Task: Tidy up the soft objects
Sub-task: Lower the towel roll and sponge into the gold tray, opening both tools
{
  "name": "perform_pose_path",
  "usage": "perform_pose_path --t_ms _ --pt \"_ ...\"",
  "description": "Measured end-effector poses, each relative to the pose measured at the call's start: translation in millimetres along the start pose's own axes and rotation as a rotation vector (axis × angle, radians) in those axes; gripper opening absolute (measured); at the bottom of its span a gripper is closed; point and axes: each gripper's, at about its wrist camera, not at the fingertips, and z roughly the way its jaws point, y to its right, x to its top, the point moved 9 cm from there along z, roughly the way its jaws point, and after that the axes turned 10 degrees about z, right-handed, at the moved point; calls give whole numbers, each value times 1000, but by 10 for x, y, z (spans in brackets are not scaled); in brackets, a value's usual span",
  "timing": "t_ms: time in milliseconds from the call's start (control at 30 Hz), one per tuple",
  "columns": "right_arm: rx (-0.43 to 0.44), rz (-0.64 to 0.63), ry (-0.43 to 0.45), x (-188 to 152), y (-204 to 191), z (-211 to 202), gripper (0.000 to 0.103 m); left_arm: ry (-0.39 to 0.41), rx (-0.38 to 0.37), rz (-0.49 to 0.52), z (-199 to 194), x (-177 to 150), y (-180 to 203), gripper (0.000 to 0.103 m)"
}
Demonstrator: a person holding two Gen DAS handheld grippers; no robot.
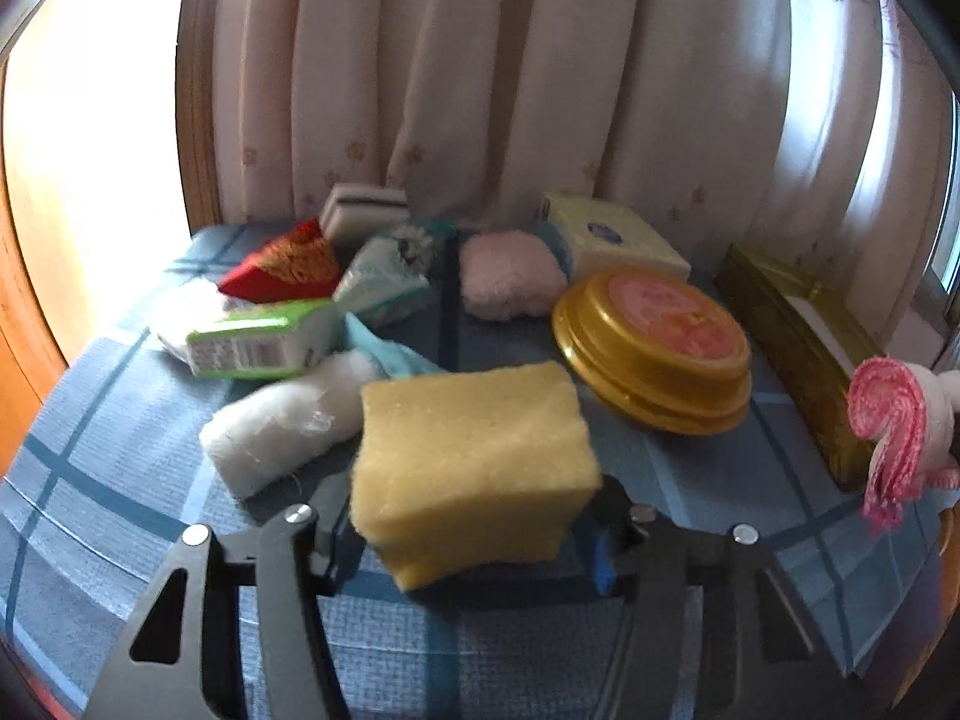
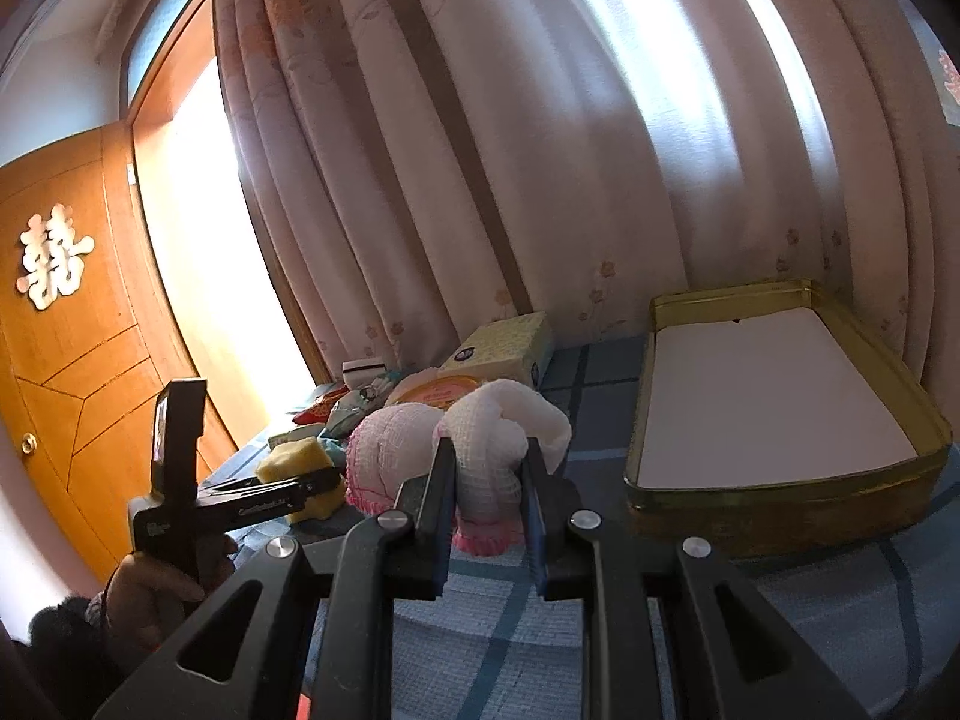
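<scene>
With the left gripper (image 1: 474, 516) jaws pinching the yellow sponge (image 1: 474, 462) just above the tabletop (image 1: 120, 420) and the right gripper (image 2: 486, 480) clamped on the pink-and-white cloth (image 2: 480, 438) — carry each level into the gold tin (image 2: 780, 498), squeezing gently.

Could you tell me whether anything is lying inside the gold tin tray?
No, the gold tin tray shows only its bare white lining in the right wrist view, with no object inside.

Daylight blows out the doorway (image 2: 198, 276) at left (curtain (image 1: 480, 72) backlit), fisheye bends edges, left view slightly blurred.
</scene>
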Motion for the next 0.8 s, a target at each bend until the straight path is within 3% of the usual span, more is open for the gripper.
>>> perform_pose_path --t_ms 300,667,800 --pt "-40 40 95 222 223 -228 21 186 -53 43 -457 401 272 56" --pt "-285 109 252 903 1185 -501 22 251 -247 166 -350 1044 1494 56" --pt "-344 159 241 1139 1503 -385 22 259 -297 210 -203 1285 1967 56"
